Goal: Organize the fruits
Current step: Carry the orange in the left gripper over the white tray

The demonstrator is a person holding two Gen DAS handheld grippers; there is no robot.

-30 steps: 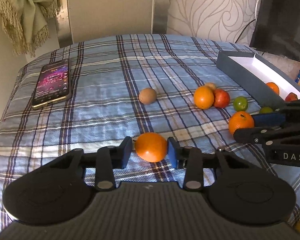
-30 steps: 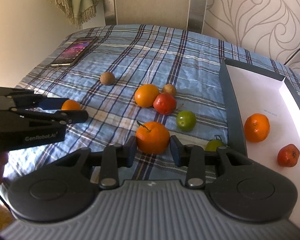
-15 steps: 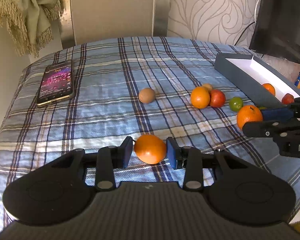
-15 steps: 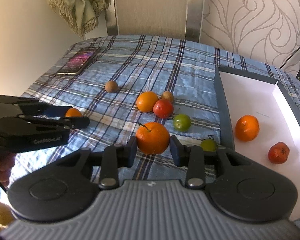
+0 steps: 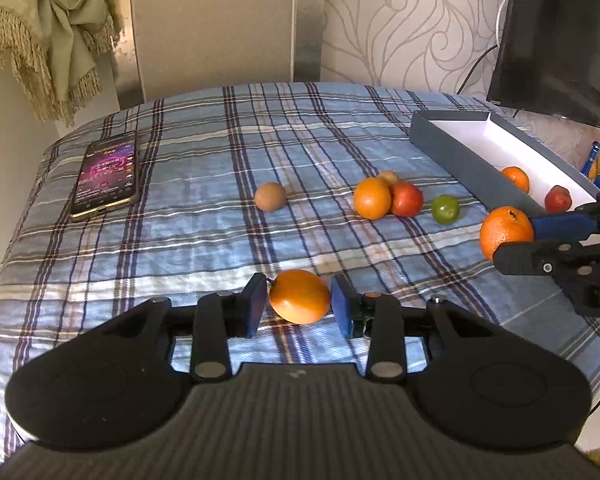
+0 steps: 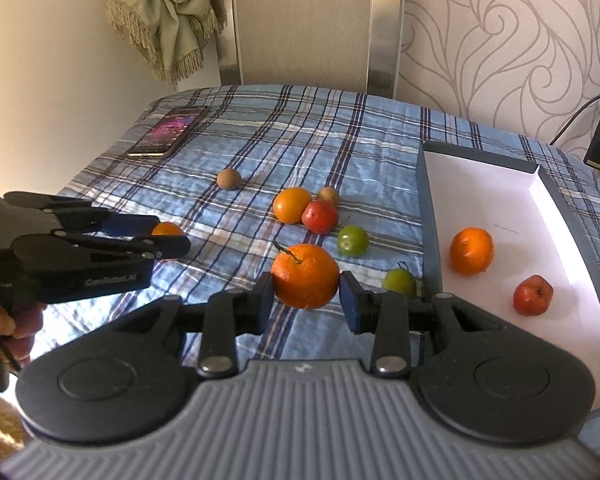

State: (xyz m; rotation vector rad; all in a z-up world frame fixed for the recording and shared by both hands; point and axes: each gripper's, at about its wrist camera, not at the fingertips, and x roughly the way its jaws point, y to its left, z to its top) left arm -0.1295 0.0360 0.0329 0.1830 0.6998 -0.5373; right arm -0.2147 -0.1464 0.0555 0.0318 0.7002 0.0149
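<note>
Plaid bedspread [image 5: 188,240] beside the box [image 6: 428,216] holds six loose fruits; two sit boxed, my left tongs [image 5: 299,304] and right tongs [image 6: 306,296] each pinch an orange

Left wrist cam sits low behind my left gripper [image 5: 299,304], looking down and forward over the plaid bed [image 5: 188,240], with the grey box [image 5: 464,164] far right. Right wrist cam does the same behind my right gripper [image 6: 306,294], nearer the box [image 6: 428,216], which fills its right side. Both share the loose fruit cluster [image 5: 388,198] [image 6: 306,210] left of the box, the phone [image 5: 106,174] [image 6: 168,130], and each other's gripper at frame edge.
</note>
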